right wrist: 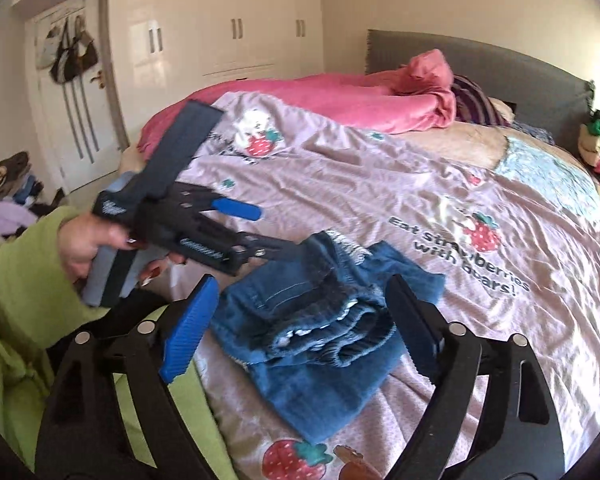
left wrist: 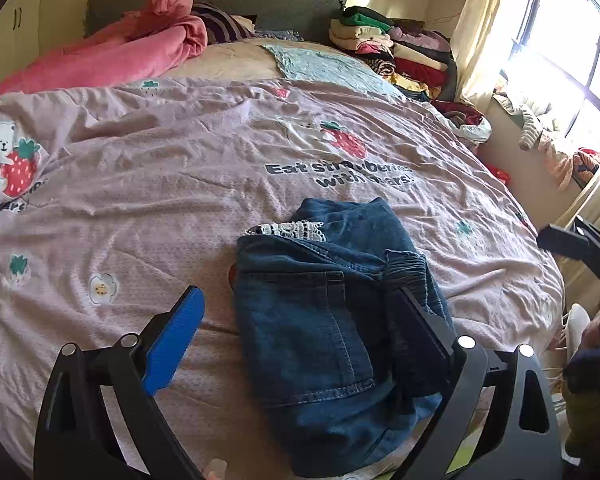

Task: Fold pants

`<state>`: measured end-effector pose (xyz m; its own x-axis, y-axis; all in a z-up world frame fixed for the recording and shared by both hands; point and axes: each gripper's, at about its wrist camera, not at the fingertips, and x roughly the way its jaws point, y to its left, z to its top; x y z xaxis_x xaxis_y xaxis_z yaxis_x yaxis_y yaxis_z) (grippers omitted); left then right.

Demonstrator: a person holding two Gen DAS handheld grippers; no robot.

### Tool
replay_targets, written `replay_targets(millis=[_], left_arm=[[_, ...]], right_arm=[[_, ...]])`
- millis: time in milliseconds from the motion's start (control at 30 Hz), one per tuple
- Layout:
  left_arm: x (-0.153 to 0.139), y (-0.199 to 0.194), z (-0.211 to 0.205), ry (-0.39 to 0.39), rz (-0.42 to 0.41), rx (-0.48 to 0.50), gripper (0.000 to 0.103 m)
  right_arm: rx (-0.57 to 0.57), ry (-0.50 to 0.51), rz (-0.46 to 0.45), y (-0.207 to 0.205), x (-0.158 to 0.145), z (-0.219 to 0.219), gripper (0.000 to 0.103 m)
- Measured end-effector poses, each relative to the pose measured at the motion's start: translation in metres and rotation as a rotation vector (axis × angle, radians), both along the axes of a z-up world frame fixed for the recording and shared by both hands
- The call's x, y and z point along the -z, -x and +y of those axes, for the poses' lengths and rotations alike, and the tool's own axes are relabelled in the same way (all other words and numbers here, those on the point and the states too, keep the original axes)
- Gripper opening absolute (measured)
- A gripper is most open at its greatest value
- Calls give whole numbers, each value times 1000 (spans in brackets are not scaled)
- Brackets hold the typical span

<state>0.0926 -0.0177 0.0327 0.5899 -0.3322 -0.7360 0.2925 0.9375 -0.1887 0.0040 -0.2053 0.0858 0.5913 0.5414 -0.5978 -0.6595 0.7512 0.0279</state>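
Observation:
The blue denim pants (left wrist: 324, 320) lie folded in a compact bundle on the pink strawberry bedspread (left wrist: 160, 184), with a white lace trim at the far edge. My left gripper (left wrist: 300, 320) is open, its jaws wide on either side of the bundle and its right finger resting against the elastic waistband. In the right wrist view the pants (right wrist: 320, 320) lie between the wide-open jaws of my right gripper (right wrist: 300, 324), just above them. The left gripper (right wrist: 260, 232) shows there, held by a hand in a green sleeve, open with its lower finger at the pants' far edge.
A pink blanket (left wrist: 112, 52) lies bunched at the head of the bed. A stack of folded clothes (left wrist: 396, 48) sits at the far right corner by the window. More clothes lie on the floor by the door (right wrist: 8, 200). Wardrobes (right wrist: 220, 20) line the wall.

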Motion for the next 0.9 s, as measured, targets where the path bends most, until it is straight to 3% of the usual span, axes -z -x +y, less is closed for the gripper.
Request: replay_targets(millis=[433,900], left_arm=[[10,4,4,-54,-5,-32,94],[40,-4,8,-50,70,-64,94]], right_arm=[[184,2,76,-33,23,-17,83],[303,4,229,-62,67,-26,83]])
